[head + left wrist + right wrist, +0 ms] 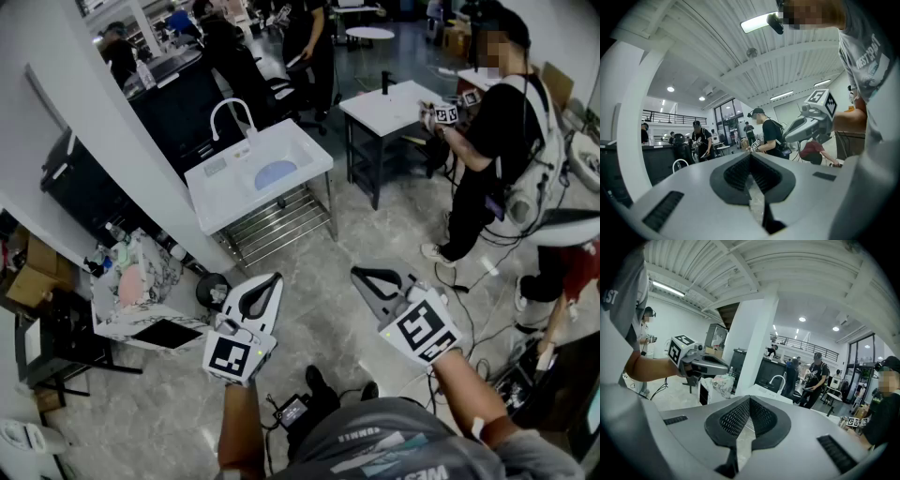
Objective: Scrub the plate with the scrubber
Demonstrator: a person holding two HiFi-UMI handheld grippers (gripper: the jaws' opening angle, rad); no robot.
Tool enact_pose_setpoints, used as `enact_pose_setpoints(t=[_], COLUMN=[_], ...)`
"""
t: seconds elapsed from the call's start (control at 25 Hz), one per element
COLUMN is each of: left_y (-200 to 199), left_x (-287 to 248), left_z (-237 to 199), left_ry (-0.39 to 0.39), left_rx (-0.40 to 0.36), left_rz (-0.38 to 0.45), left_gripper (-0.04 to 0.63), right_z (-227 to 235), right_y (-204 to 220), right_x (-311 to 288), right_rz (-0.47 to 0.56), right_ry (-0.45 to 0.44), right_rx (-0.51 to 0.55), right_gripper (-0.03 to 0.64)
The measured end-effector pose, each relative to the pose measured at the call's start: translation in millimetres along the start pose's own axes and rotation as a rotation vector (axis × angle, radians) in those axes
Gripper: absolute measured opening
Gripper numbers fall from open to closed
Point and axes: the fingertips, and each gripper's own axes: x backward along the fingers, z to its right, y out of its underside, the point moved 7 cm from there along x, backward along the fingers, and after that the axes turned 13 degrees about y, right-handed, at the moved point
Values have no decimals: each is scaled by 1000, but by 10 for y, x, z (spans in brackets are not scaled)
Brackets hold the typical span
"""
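Note:
A white sink unit [217, 202] stands several steps ahead of me on the floor, with a curved tap [231, 108]. A pale blue plate [275, 174] lies in its basin. A small grey patch [215, 167] sits on the counter left of the basin, too small to identify. My left gripper [273, 279] and right gripper [360, 274] are held side by side at waist height, far short of the sink. Both are shut with nothing between their jaws. The left gripper view shows its closed jaws [750, 158] and the right gripper [812, 123]. From the right gripper view, closed jaws [749, 403] point toward the sink [765, 393].
A wire rack [281, 223] sits under the sink. Boxes and clutter [141, 291] pile up at the left beside a white pillar. A person in black [497, 141] with grippers stands by a white table [394, 105] at the right. Cables [487, 281] trail on the floor.

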Motion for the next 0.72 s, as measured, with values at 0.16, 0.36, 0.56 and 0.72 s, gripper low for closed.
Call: enact_pose_setpoints(t=[0.16, 0.36, 0.56, 0.72], left_y=[24, 19, 58, 107], left_x=[-19, -12, 20, 71], left_z=[-23, -80, -212, -375], left_ry=[3, 10, 8, 10], left_rx=[-2, 0, 5, 7], left_rz=[-2, 3, 3, 2], left_gripper=[2, 2, 2, 2], right_z=[11, -3, -26, -61], right_y=[21, -6, -34, -76], right_x=[-20, -64, -192, -340], right_rz=[0, -5, -10, -19], right_ry=[7, 13, 16, 24], right_rx=[-4, -12, -11, -20], right_gripper=[29, 29, 29, 29])
